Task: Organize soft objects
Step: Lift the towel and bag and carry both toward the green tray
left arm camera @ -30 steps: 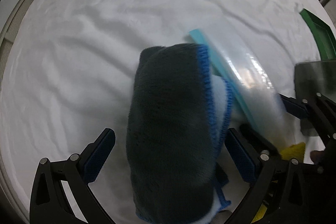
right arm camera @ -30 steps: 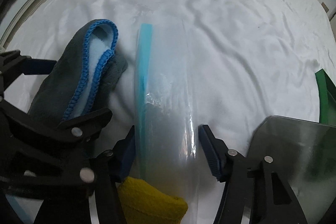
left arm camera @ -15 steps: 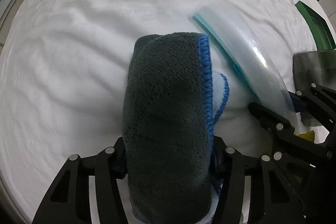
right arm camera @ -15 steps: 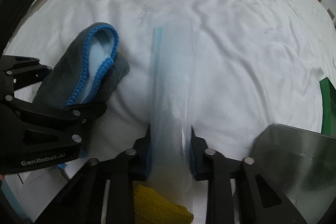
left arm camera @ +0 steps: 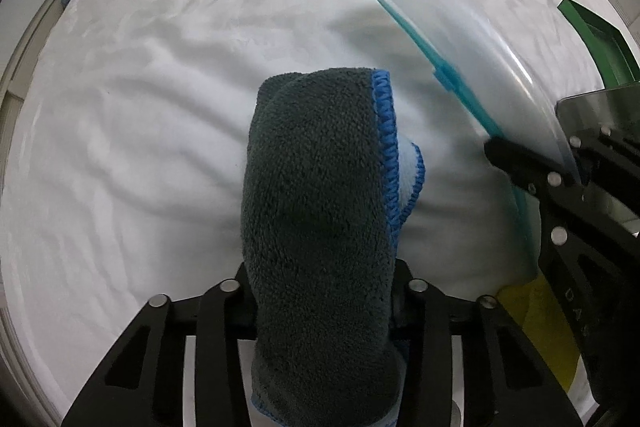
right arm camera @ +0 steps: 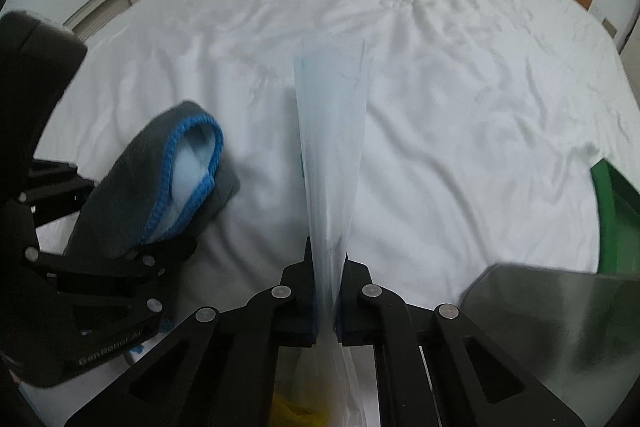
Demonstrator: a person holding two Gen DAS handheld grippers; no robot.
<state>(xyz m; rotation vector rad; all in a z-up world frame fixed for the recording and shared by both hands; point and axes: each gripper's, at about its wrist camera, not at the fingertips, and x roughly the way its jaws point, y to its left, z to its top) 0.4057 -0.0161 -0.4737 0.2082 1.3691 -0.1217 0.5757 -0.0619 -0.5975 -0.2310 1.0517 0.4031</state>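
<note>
Left wrist view: the left tool (left arm camera: 320, 291) has just been closing and now squeezes the rolled grey towel (left arm camera: 320, 195), lifted above the white bed (left arm camera: 140, 127). Beside it, the right tool (right arm camera: 326, 301) has just clamped down on the clear zip bag (right arm camera: 330, 131), holding it upright — mouth end away from the tool. A yellow cloth (left arm camera: 532, 323) shows low in the bag. Likely the towel goes in next.

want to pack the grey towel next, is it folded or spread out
Folded. The grey towel is a thick bundle gripped by the left gripper; its blue edge loops round a light inner layer in the right wrist view.
</note>
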